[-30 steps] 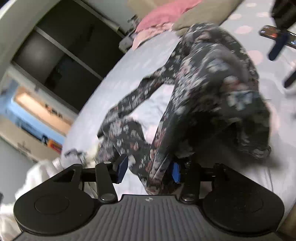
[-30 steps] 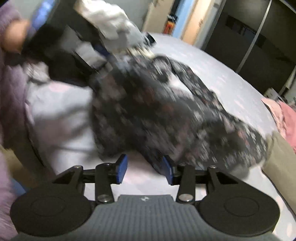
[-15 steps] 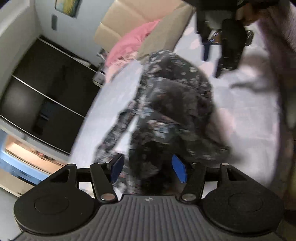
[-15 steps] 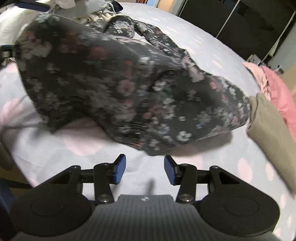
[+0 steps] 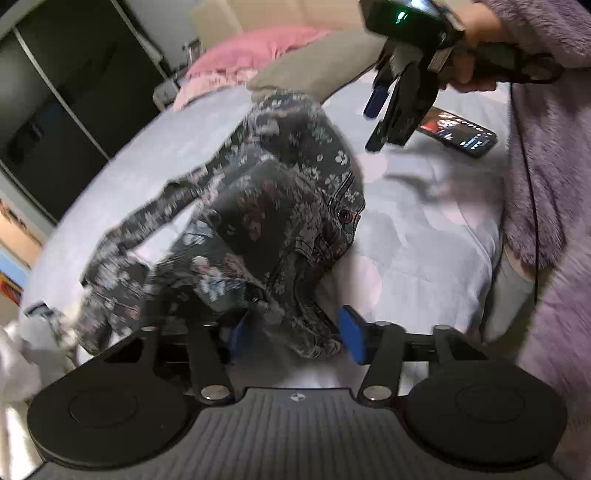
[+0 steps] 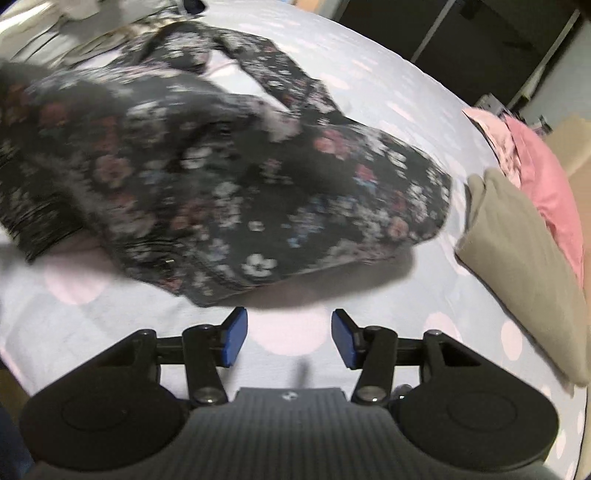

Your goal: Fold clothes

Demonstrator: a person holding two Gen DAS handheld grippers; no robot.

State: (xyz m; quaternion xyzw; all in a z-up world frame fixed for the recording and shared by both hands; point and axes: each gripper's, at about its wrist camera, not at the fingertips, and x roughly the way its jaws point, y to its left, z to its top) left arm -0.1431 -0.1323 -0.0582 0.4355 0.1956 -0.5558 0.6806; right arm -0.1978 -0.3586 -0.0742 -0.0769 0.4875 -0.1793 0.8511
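Dark floral trousers (image 5: pixel 280 221) lie crumpled on the pale spotted bedspread (image 5: pixel 424 229). My left gripper (image 5: pixel 293 334) has its blue pads spread apart with a fold of the waistband lying between them. My right gripper (image 6: pixel 286 339) hangs released, jaws wide, just short of the fabric. A phone (image 5: pixel 458 131) rests nearby.

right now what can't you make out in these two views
- Floral garment: motion blur in both views; its type and fold state are unclear.
- Left tongs: jaws apart, fabric bunched between; contact with the pads is unclear, left pad hidden by cloth.
- Phone: screen too small to read, left wrist view.
- White clothes: cut off by the top edge, right wrist view.
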